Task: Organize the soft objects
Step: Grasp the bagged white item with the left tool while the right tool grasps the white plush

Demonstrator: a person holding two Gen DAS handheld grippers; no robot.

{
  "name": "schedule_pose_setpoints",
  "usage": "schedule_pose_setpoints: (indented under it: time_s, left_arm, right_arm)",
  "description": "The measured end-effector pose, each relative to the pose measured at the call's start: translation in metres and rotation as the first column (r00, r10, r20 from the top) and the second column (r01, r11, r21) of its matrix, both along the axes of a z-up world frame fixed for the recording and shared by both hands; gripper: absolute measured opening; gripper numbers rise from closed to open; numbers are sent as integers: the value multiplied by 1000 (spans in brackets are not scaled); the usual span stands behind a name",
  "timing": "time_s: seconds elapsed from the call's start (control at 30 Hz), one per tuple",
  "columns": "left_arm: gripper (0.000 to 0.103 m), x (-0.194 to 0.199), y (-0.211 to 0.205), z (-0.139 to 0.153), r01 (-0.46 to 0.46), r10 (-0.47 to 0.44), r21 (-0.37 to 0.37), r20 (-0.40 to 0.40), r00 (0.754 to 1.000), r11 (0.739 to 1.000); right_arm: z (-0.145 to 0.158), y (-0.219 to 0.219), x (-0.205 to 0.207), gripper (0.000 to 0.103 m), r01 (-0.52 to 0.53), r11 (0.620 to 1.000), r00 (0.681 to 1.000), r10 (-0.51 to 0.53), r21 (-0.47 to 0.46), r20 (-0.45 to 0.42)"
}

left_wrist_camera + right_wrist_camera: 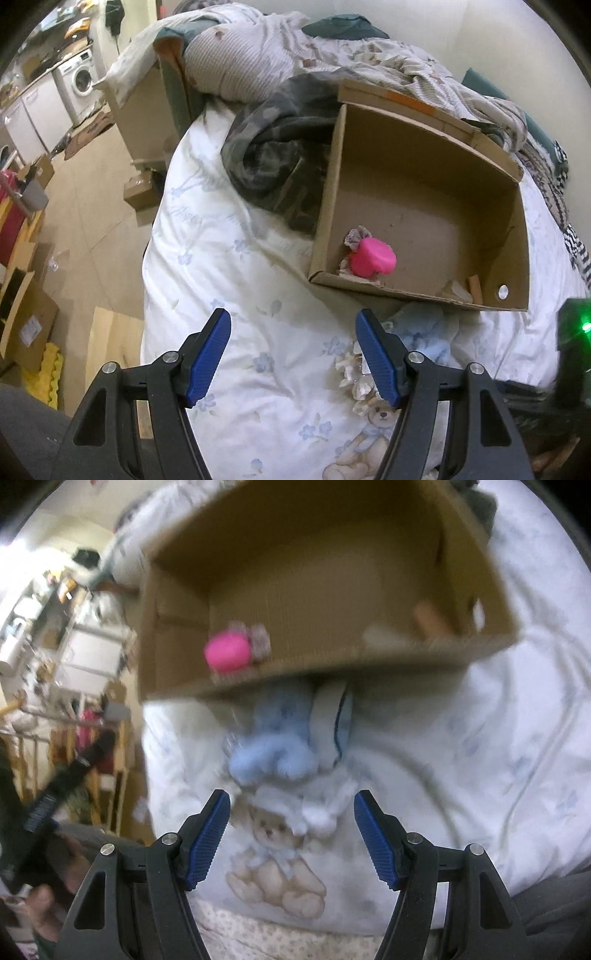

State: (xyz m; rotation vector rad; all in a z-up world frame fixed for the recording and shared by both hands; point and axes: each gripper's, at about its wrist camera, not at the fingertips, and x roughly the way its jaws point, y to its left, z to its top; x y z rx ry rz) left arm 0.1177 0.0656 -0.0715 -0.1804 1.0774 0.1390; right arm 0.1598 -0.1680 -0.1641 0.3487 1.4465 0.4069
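both claws (293, 325) (291, 806) agape and empty, blue plush (273, 746) just beside the box's near edge (332, 672)

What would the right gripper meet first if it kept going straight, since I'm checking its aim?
Probably the light blue plush toy on the bedsheet, just short of the cardboard box; blur leaves depth uncertain.
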Motion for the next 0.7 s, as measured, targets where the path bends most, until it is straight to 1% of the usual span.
schedule_pose_setpoints:
  time_s: [0.13, 0.2, 0.27, 0.3, 0.33, 0.37, 0.4, 0.47, 0.57, 0.7]
  left_arm:
    - [67, 0, 2, -4, -12, 12, 7, -17, 1000, 1000]
    - [67, 0, 3, -7, -17, 17, 4, -27, 999, 1000]
    - [67, 0, 2, -11, -16, 16, 1, -43, 999, 1000]
    - [67, 0, 1, -14, -10, 10, -1, -57, 998, 1000]
    - [67, 0, 0, -18, -3, 2, -5, -72, 997, 1000]
    - [67, 1, -1, -20, 0, -1, -11, -81, 997, 1000]
    - [67, 1, -2, -23, 3, -5, -23, -92, 996, 1000]
    - [67, 2, -3, -29, 9, -14, -46, -105, 994, 999]
    - [67, 6, -6, -34, 20, -27, -61, -114, 993, 998]
    - [67, 14, -11, -43, 37, -52, -105, -138, 989, 994]
  right_arm:
    - [-18, 17, 4, 73, -45, 998, 998, 43, -39, -43]
    - [-24, 27, 5, 73, -84, 992, 996, 80, -97, -42]
    - [-29, 34, 5, 72, -116, 984, 993, 111, -135, -44]
    - [-30, 37, 5, 62, -128, 981, 991, 123, -143, -44]
    - [-30, 39, 4, 54, -143, 977, 990, 138, -157, -41]
    - [-29, 40, 4, 39, -153, 973, 988, 149, -173, -35]
    - [-28, 40, 4, 32, -157, 971, 988, 155, -178, -27]
    - [-22, 39, 3, 28, -164, 973, 986, 164, -165, -14]
    - [-12, 37, 0, 27, -173, 973, 984, 178, -150, 21]
    - [8, 25, -9, 27, -172, 978, 980, 182, -116, 77]
